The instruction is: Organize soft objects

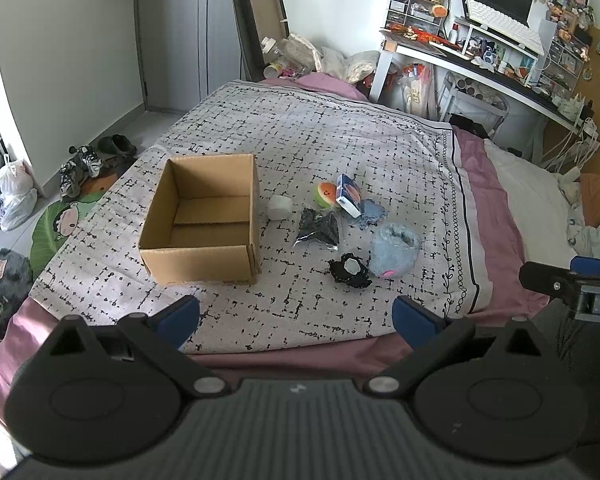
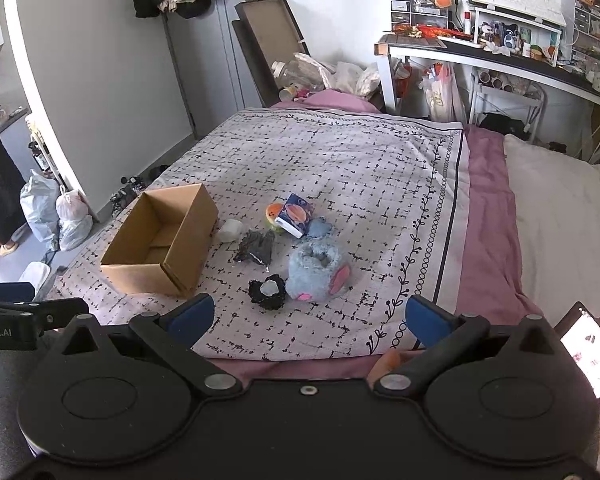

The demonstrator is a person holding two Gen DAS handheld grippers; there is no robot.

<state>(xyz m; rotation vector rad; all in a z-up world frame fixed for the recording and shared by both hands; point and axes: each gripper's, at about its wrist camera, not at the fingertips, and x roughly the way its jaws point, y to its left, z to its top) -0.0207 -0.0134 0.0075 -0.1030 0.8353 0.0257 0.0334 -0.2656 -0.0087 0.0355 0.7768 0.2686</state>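
An empty cardboard box [image 1: 204, 220] [image 2: 162, 240] stands open on the patterned bedspread [image 1: 300, 140] [image 2: 340, 160]. To its right lies a cluster: a fluffy blue plush [image 1: 394, 250] [image 2: 318, 270], a black lacy piece with a pale centre [image 1: 350, 271] [image 2: 267, 291], a dark bagged item [image 1: 320, 226] [image 2: 256, 248], a white soft lump [image 1: 279, 207] [image 2: 231, 230], a watermelon-like ball [image 1: 326, 194] [image 2: 273, 213], a blue carton [image 1: 349, 194] [image 2: 296, 216] and a blue cloth [image 1: 372, 212]. My left gripper [image 1: 296, 316] and right gripper [image 2: 310, 320] hover open at the bed's near edge, holding nothing.
A cluttered desk [image 1: 500, 68] [image 2: 520, 60] stands at the far right, with bags and a leaning board [image 1: 260, 12] past the bed's far end. Shoes [image 1: 88, 160] and plastic bags [image 2: 56, 212] lie on the floor left. A white pillow [image 2: 560, 208] lies right. A phone [image 2: 592, 348] glows near my right gripper.
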